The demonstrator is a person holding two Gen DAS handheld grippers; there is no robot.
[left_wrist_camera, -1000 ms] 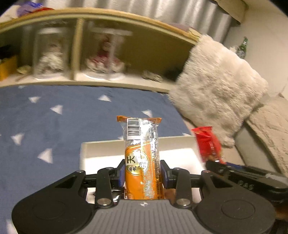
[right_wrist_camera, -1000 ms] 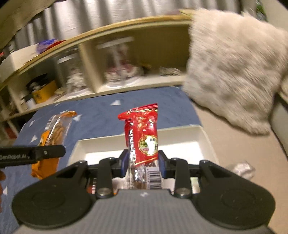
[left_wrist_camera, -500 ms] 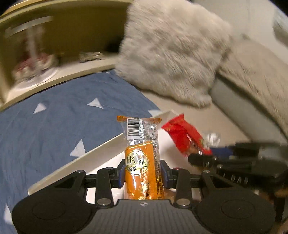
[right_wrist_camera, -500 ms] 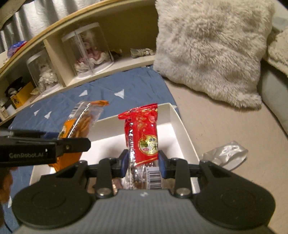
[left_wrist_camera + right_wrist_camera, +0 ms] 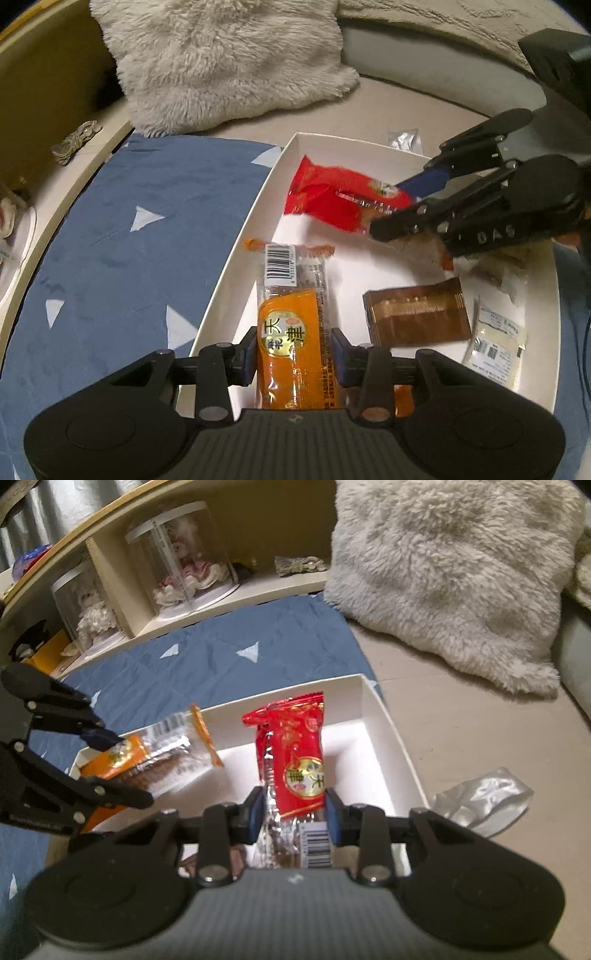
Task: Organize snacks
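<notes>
Both packs now hang over the white box point(image 5: 424, 251), where a second ago they were short of it; delivery looks imminent. The left claw point(image 5: 293, 354) has just been easing open, the orange snack pack point(image 5: 293, 325) between its pads, long axis toward 12 o'clock, barcode end leading. The right claw point(image 5: 293, 814) pinches the red snack pack point(image 5: 295, 753), also pointing to 12.

The orange snack packet point(image 5: 295, 343) has a clear top with a black barcode; the red snack packet point(image 5: 295, 753) bears a gold round label. The box point(image 5: 258, 206) is white, the blanket point(image 5: 129, 229) blue with pale triangles, the brown packet point(image 5: 417, 317) ribbed, the pillow point(image 5: 443, 572) grey
</notes>
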